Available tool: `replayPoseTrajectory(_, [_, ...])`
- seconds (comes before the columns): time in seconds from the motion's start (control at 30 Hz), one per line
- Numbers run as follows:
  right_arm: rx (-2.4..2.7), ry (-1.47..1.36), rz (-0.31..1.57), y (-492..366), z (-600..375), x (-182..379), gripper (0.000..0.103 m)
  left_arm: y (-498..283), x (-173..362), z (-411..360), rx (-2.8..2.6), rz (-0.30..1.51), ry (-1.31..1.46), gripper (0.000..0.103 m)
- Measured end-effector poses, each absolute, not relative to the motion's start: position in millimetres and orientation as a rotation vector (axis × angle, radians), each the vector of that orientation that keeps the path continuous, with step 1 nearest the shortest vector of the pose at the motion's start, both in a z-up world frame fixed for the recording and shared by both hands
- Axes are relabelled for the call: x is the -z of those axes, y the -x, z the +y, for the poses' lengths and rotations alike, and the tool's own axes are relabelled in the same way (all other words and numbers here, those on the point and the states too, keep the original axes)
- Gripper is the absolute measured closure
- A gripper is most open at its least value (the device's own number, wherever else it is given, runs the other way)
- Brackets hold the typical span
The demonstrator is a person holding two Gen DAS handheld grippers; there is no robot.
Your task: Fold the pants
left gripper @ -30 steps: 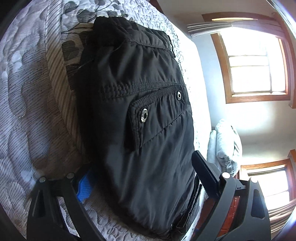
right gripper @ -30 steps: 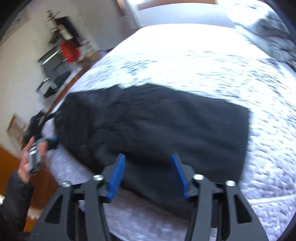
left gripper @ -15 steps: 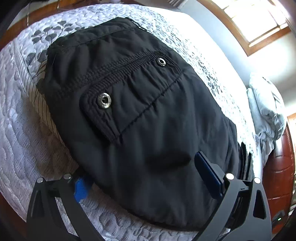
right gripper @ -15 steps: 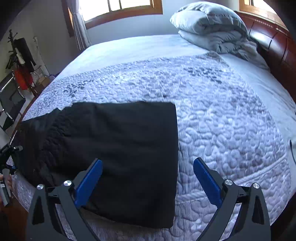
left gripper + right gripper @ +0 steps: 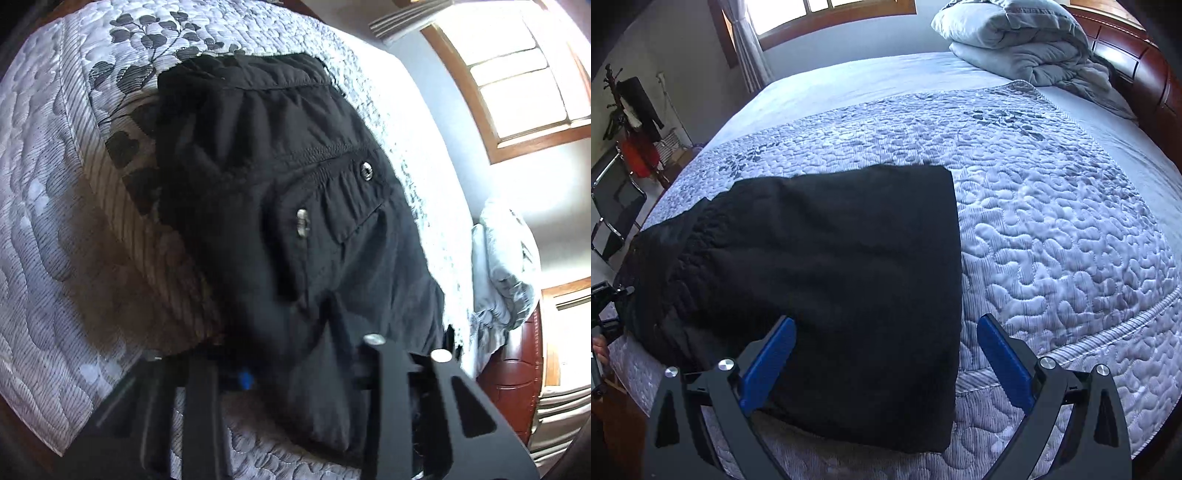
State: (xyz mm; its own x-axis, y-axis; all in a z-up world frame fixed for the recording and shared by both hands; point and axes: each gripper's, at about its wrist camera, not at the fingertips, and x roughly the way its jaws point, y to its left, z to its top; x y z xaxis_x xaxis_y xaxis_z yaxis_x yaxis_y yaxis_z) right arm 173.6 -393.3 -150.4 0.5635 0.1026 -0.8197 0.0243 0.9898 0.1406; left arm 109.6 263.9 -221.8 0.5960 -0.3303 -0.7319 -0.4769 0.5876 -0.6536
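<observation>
Black pants (image 5: 295,184) lie folded on the quilted bedspread (image 5: 44,221), the snap pocket facing up. My left gripper (image 5: 306,362) is at their near edge. Its jaws are closing, and a ridge of black fabric is pinched up between them. In the right wrist view the pants (image 5: 831,258) stretch leftward from a straight folded end. My right gripper (image 5: 886,325) hangs open just above that end, the left blue pad (image 5: 772,354) over the cloth, the right pad (image 5: 1001,354) over the quilt. The left gripper (image 5: 605,306) shows at the far left edge, at the pants' other end.
A folded grey duvet (image 5: 1015,40) lies by the dark wooden headboard (image 5: 1145,81). Quilted bedspread (image 5: 1052,221) spreads to the right of the pants. A chair (image 5: 613,206) and a coat stand (image 5: 631,110) are beyond the bed's left side. Windows (image 5: 517,74) are behind.
The left jaws went from wide apart to drawn together on the pants' near edge, bunching the fabric. The right jaws widened and the right gripper sank a little toward the folded end.
</observation>
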Motion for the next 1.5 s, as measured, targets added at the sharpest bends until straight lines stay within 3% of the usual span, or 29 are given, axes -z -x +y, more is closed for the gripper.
replayPoseTrajectory(0.07, [-0.053, -0.14, 0.979, -174, -392, 152, 0.004, -106, 218, 265, -0.085, 0.94, 0.992, 0.088])
replayPoseTrajectory(0.17, [-0.061, -0.121, 0.985, -174, -389, 155, 0.004, -103, 210, 263, -0.088, 0.903, 0.982, 0.091])
replayPoseTrajectory(1.17, [-0.088, -0.175, 1.029, -178, -398, 168, 0.004, -100, 149, 223, 0.015, 0.747, 0.849, 0.092])
replayPoseTrajectory(1.5, [-0.098, -0.197, 1.032, -180, -402, 174, 0.004, -112, 107, 174, 0.098, 0.71, 0.673, 0.091])
